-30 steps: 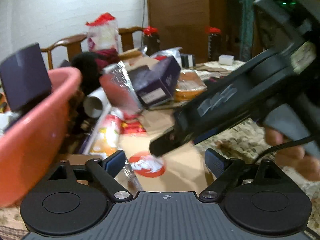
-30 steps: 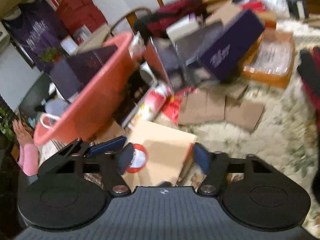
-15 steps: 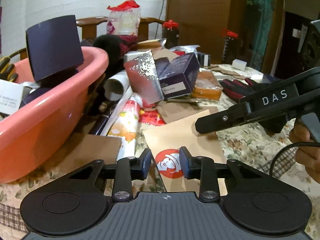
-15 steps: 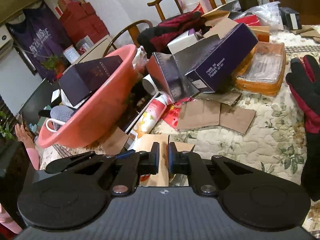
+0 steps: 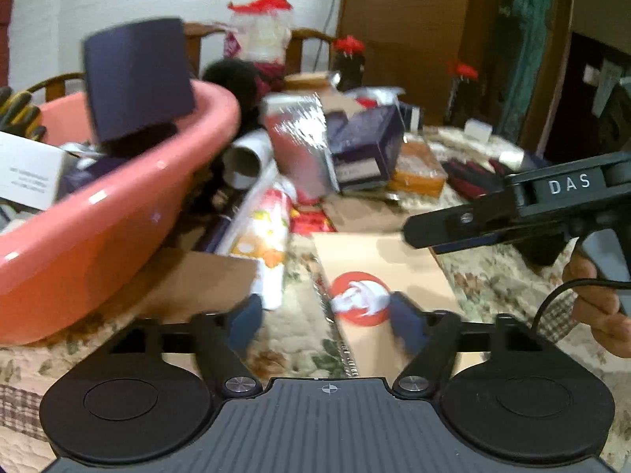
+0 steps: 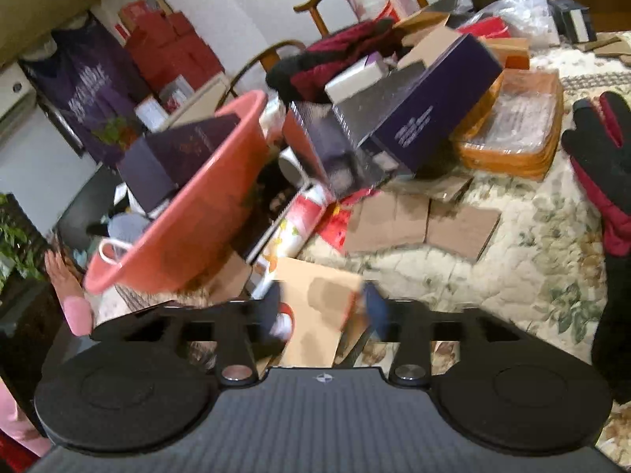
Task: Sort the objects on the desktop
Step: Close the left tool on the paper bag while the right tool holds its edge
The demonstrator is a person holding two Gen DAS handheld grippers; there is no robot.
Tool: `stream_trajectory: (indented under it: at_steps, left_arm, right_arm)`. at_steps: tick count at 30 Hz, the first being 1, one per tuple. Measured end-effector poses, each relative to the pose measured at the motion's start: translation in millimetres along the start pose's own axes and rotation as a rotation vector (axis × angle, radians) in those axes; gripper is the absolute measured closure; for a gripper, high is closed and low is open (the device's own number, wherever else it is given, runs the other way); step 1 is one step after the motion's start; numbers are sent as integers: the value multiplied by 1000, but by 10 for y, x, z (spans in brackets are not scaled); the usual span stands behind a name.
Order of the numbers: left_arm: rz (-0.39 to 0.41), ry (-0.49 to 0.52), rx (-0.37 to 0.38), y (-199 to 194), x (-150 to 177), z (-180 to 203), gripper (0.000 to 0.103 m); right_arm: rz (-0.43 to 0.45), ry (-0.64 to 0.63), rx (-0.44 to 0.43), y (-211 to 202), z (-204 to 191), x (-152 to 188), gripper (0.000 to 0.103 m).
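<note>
A tan paper bag (image 5: pixel 378 268) with a red round logo lies flat on the floral quilt; it also shows in the right wrist view (image 6: pixel 315 311). My left gripper (image 5: pixel 325 321) is open just above its near end, holding nothing. My right gripper (image 6: pixel 321 307) is open over the same bag, empty; it shows from the side in the left wrist view (image 5: pixel 493 213). A pink basin (image 5: pixel 130 213) at the left holds a dark purple box (image 5: pixel 134 75) and white cartons; the basin also shows in the right wrist view (image 6: pixel 197 216).
Beyond the bag lie a printed roll (image 5: pixel 264 236), a foil-wrapped red box (image 5: pixel 299 149), a purple box (image 5: pixel 366 149), an orange tray (image 6: pixel 512 138), cardboard pieces (image 6: pixel 426 224) and a black-red glove (image 6: pixel 603 165). Chairs and bottles stand behind.
Both grippers were open a second ago, closed half a second ago, and have opened again. They stay over the paper bag.
</note>
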State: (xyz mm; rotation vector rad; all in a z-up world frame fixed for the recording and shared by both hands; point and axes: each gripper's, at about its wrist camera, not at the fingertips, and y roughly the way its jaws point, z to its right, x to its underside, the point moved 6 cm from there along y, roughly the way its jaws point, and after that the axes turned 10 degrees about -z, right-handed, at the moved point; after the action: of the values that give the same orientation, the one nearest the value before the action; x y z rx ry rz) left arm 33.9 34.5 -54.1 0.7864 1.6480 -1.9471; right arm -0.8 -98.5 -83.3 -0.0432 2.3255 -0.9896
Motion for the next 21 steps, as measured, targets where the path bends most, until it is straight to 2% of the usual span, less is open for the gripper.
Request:
stream_trajectory:
  at_steps: [5,8,10,12,14,15,17,18,19,20,21]
  left_arm:
    - [-49,-33,64,79,30,-30,17]
    - [-35,15,42,129,31,82,16]
    - [-33,45,59,152,32,187,17]
    - [-31,81,74,175,50,307,17]
    - [-18,117,22,190,74,397,20]
    - [-9,127,-6,189,86,414,24]
    - [5,102,-32,159,88,381,47]
    - [9,80,-39,135,74,342,54]
    - [13,62,-40,108,66,300,70]
    - [17,49,-38,83,55,256,82]
    - [17,36,-33,68,49,221,86]
  right_arm:
    - [-24,-11,25,12,41,-34,40]
    - [-52,15,24,104,91,-23,40]
    - [-72,22,13,175,87,7,40]
    - [-59,-19,40,197,16,37,40]
    - [-50,-36,58,216,-33,74,47]
    - [-36,-49,83,215,-48,97,51]
    - [-17,-69,146,200,-48,120,72]
    - [-13,-58,147,197,-23,112,74]
    - [-7,-41,140,176,9,107,82]
    - [1,-30,138,161,31,101,95]
    - [5,-26,132,147,38,93,98]
